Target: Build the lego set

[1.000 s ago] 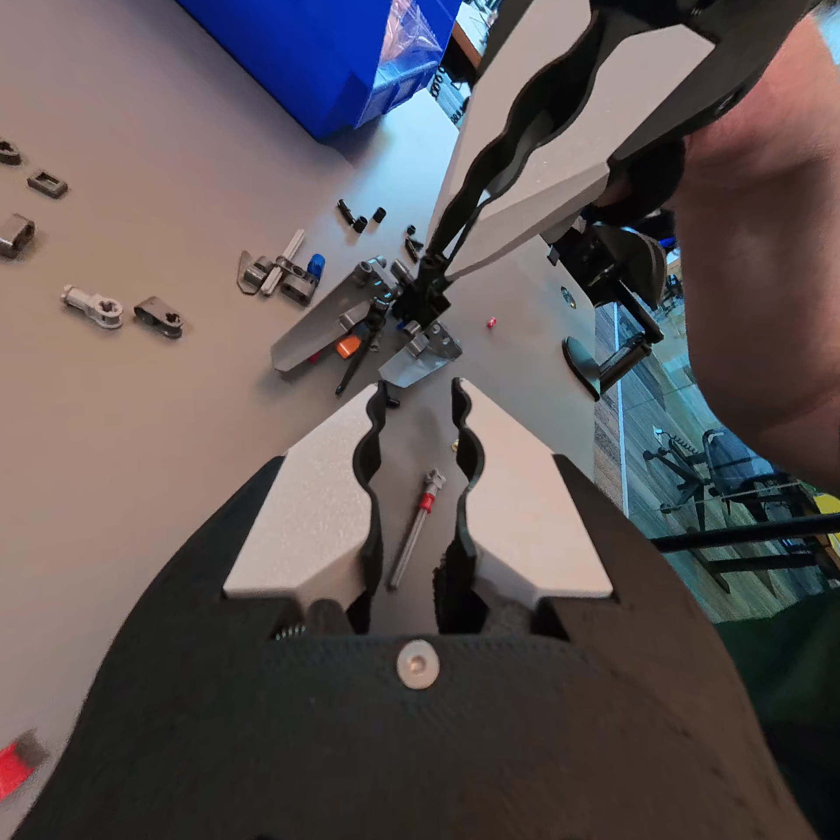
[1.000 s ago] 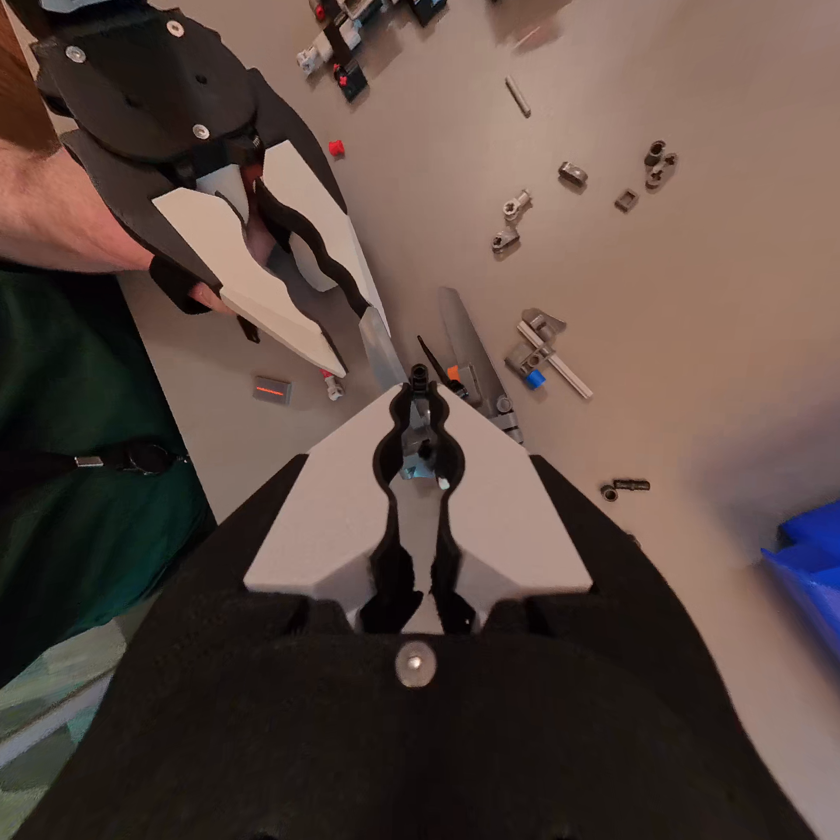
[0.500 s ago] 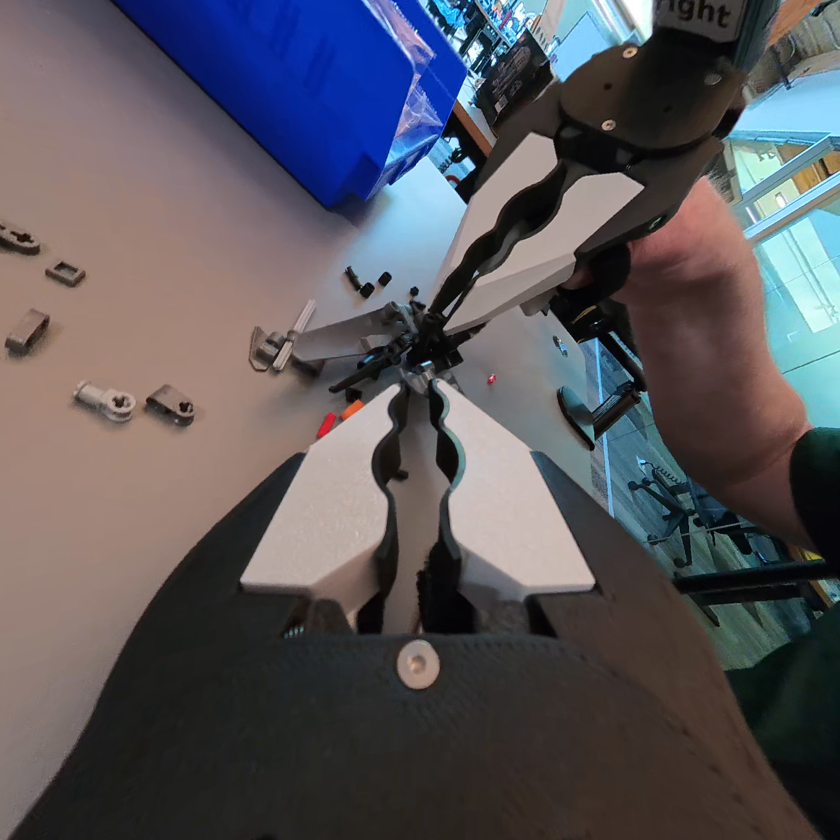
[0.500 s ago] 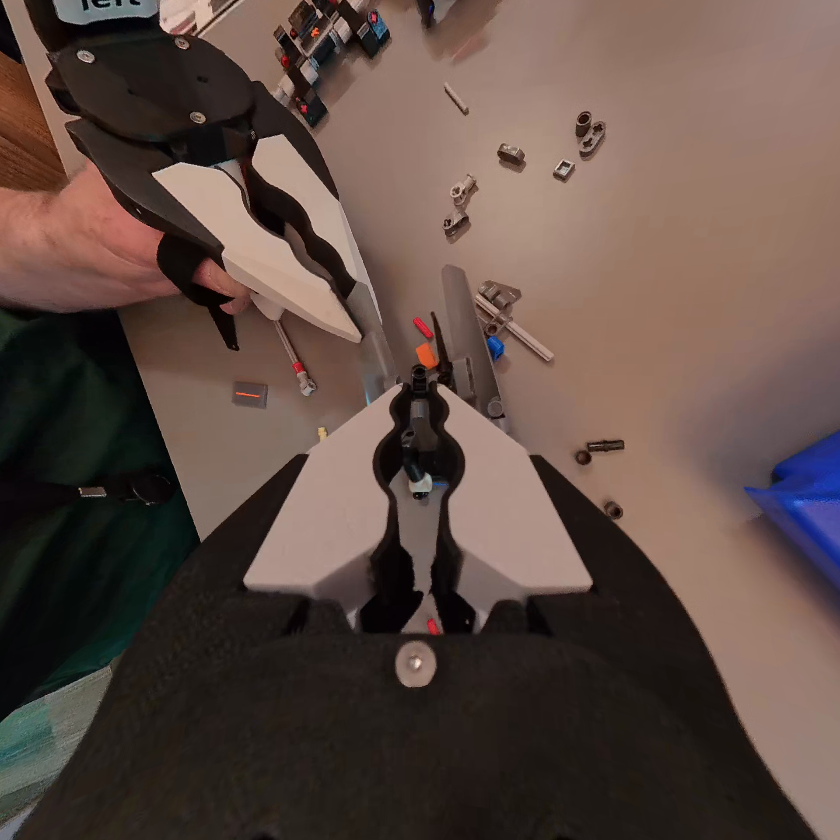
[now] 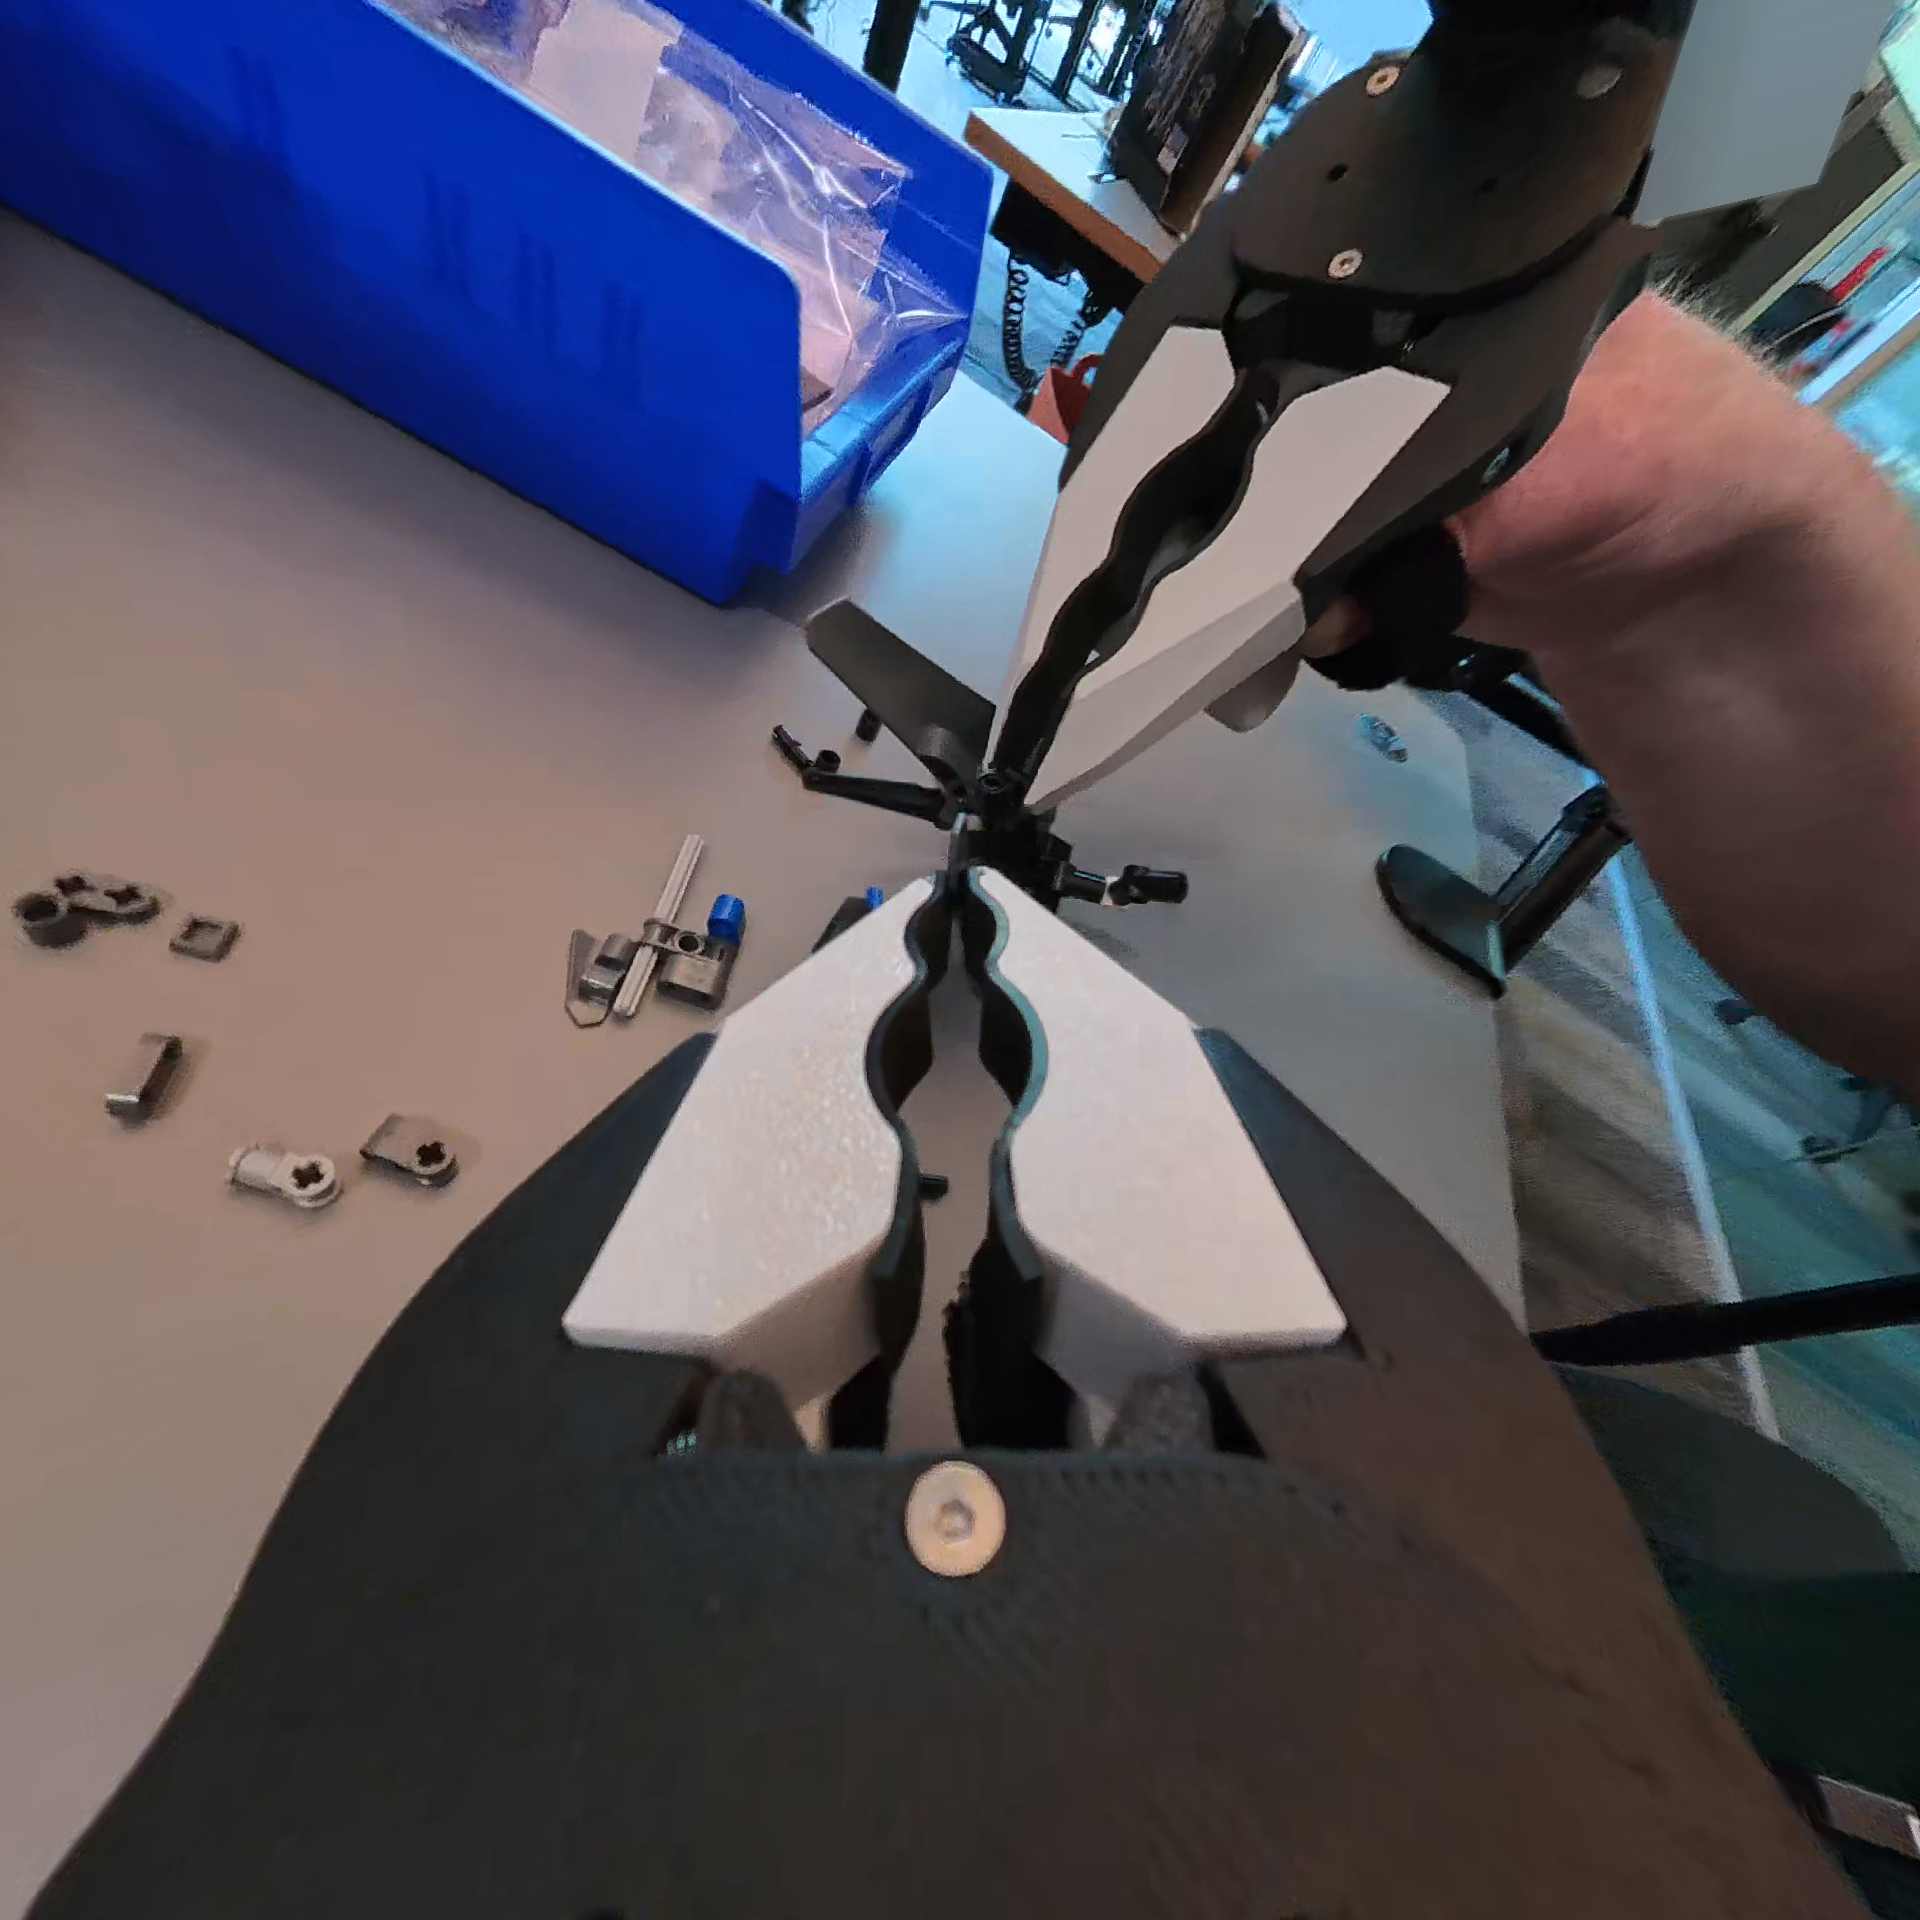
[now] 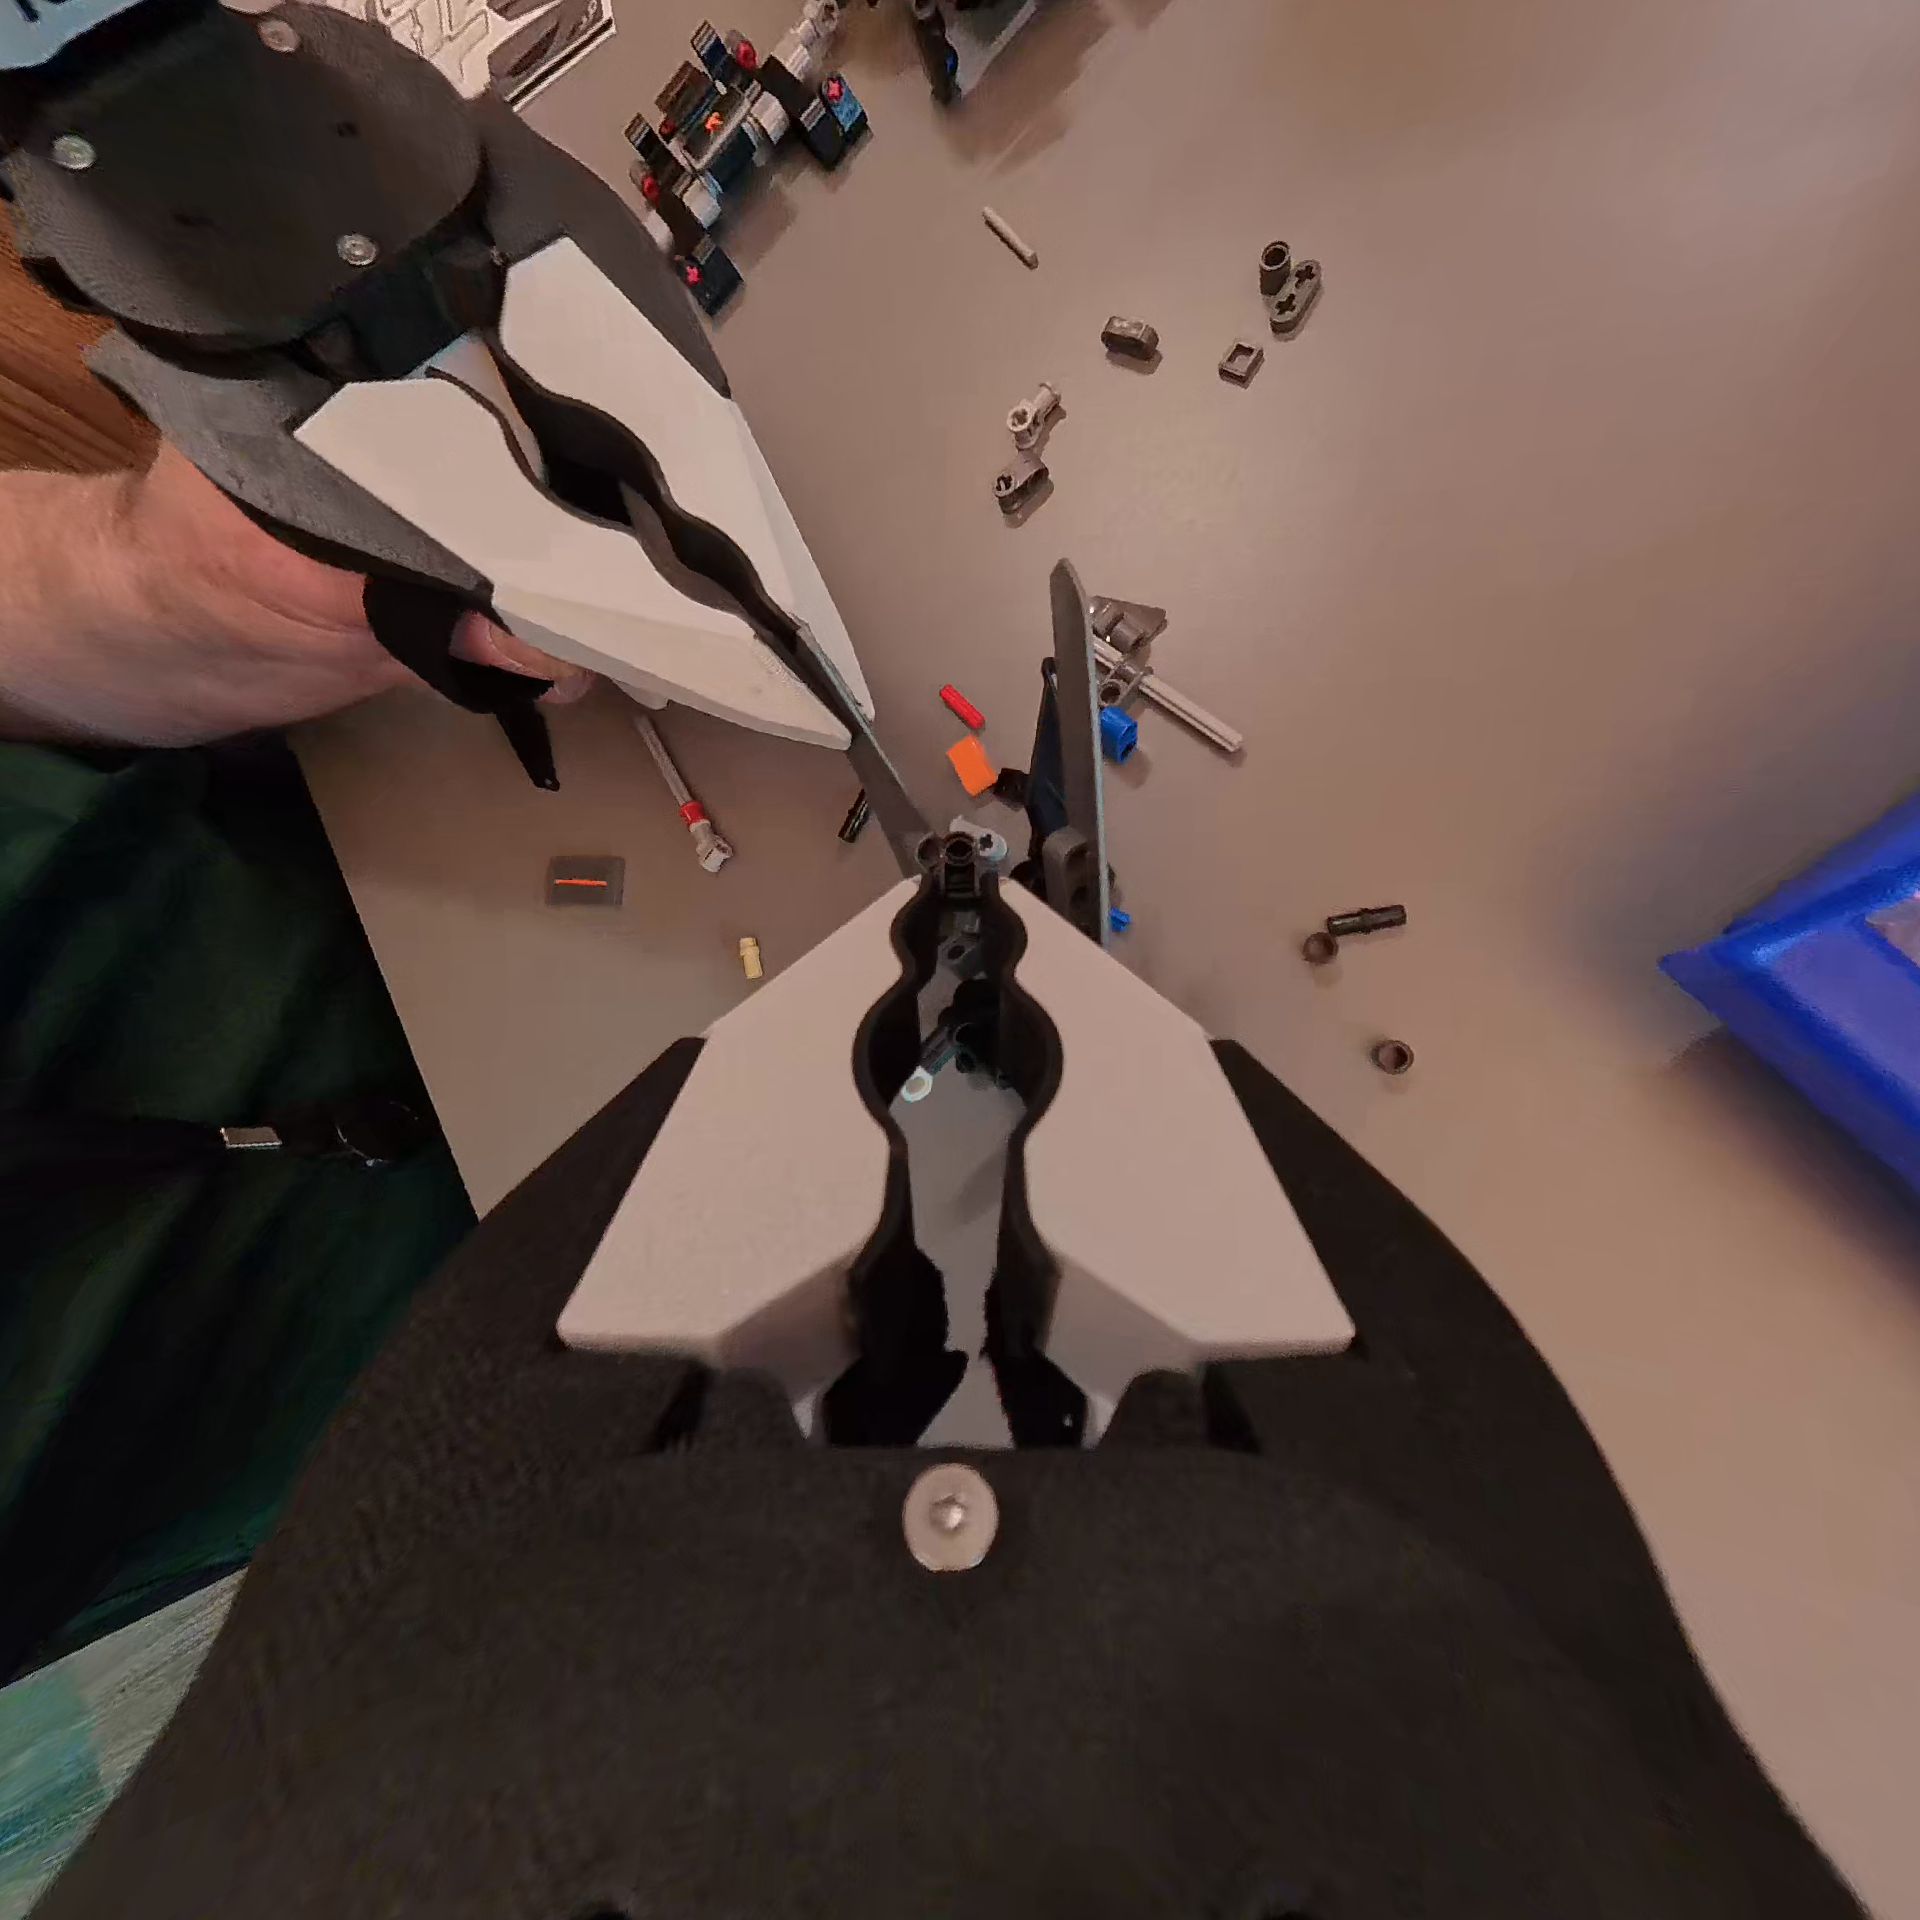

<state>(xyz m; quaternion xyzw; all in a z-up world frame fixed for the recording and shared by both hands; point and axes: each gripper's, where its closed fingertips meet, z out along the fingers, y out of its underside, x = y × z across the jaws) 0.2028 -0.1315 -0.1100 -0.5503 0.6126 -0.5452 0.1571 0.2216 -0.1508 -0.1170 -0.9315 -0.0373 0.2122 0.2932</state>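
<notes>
A small lego assembly (image 5: pixel 1003 826) with a black core and long grey blades (image 6: pixel 1075 707) is held between both grippers, just above the grey table (image 5: pixel 364 675). My right gripper (image 6: pixel 956 883) is shut on the black core; in the left wrist view it (image 5: pixel 1003 774) comes down from the upper right, held by a hand. My left gripper (image 5: pixel 961 883) is shut on one thin grey blade (image 6: pixel 883 779), seen edge-on. In the right wrist view it (image 6: pixel 842 717) reaches in from the upper left.
A blue bin (image 5: pixel 520 260) stands at the back. Loose grey connectors (image 5: pixel 291 1174), a small grey piece with a blue pin (image 5: pixel 655 956), a red-banded axle (image 6: pixel 681 790), an orange piece (image 6: pixel 971 764) and a bigger sub-assembly (image 6: pixel 738 125) lie about. The table edge (image 6: pixel 395 1039) is near. Left and right tips are no more than a few centimetres apart.
My left gripper was open over the table near the axle; it moved up to the assembly and shut on the grey blade. The right gripper stayed shut on the core.
</notes>
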